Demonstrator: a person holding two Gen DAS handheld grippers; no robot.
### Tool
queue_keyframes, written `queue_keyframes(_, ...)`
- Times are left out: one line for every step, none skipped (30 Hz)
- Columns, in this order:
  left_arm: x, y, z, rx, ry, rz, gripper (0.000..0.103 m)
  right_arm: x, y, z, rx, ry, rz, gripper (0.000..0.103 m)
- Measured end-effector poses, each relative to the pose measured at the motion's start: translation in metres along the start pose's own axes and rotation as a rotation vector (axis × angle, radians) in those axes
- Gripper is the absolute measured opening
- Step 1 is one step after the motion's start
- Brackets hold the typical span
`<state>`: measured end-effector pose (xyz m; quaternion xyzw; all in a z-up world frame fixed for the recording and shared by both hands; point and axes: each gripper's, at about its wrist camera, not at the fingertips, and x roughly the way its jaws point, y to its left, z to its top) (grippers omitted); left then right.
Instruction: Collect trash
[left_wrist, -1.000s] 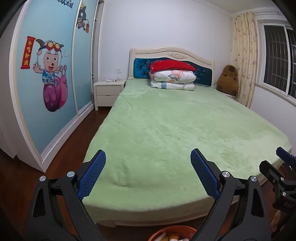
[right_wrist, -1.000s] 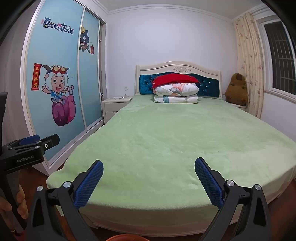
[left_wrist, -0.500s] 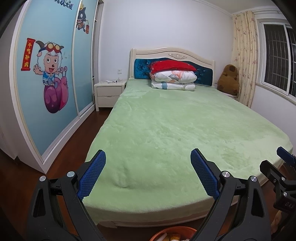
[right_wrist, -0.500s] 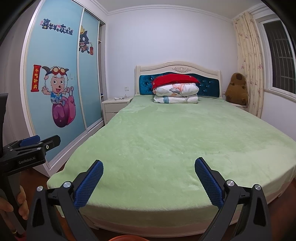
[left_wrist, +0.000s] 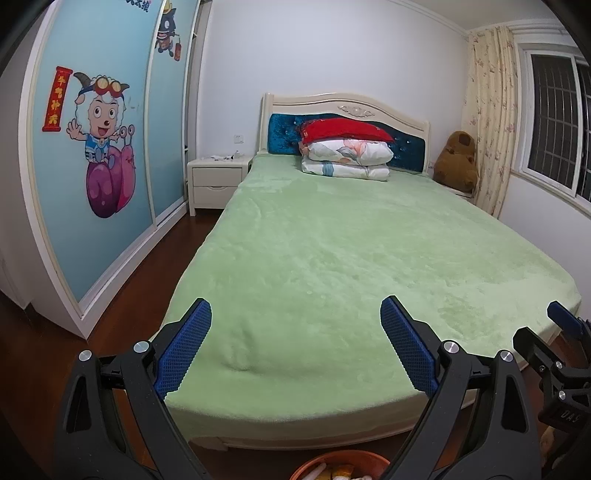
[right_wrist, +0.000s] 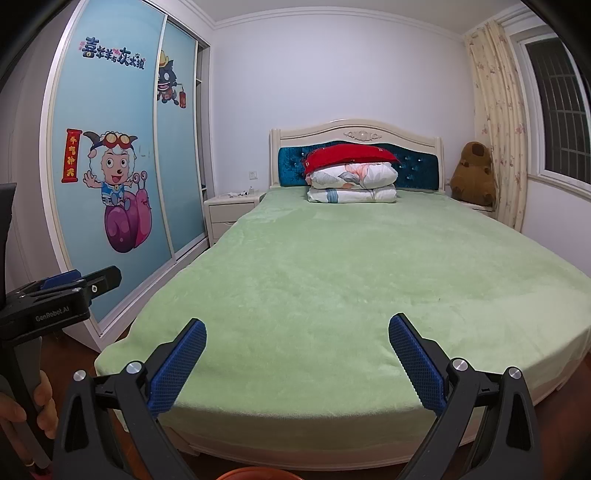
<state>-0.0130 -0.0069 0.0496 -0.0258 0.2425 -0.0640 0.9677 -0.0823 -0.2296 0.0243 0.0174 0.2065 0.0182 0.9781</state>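
Observation:
An orange bin (left_wrist: 340, 464) with white and yellow trash inside stands on the floor at the foot of the bed, just below my left gripper (left_wrist: 295, 325). Its rim also shows at the bottom of the right wrist view (right_wrist: 255, 473). My left gripper is open and empty, held over the foot of the bed. My right gripper (right_wrist: 297, 336) is open and empty too, beside it to the right. No loose trash shows on the green bed cover (left_wrist: 351, 258).
The bed (right_wrist: 351, 280) fills the room's middle, with folded quilts and a red pillow (right_wrist: 351, 158) at the headboard. A sliding wardrobe (left_wrist: 99, 155) lines the left wall, a nightstand (left_wrist: 216, 181) with small items stands beside the bed, and a plush bear (left_wrist: 456, 162) sits by the curtain.
Both views have drifted very slightly; the grippers stay open and hold nothing.

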Motion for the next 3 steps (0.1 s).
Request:
queue_keyframes(0.0003,0.0005,0.0002,0.001,0.001,0.001,0.090,0.0000,-0.0002,0.0000,0.000,0.001,0.001,0.097)
queue_keyframes(0.0003,0.0010,0.0003,0.000,0.000,0.001,0.090,0.0002,-0.0001,-0.0001,0.003,0.002,0.002,0.097)
queue_keyframes(0.0000,0.0001,0.0001,-0.001,0.000,0.001,0.090,0.0003,0.0002,-0.0018,0.004,0.003,0.002,0.097)
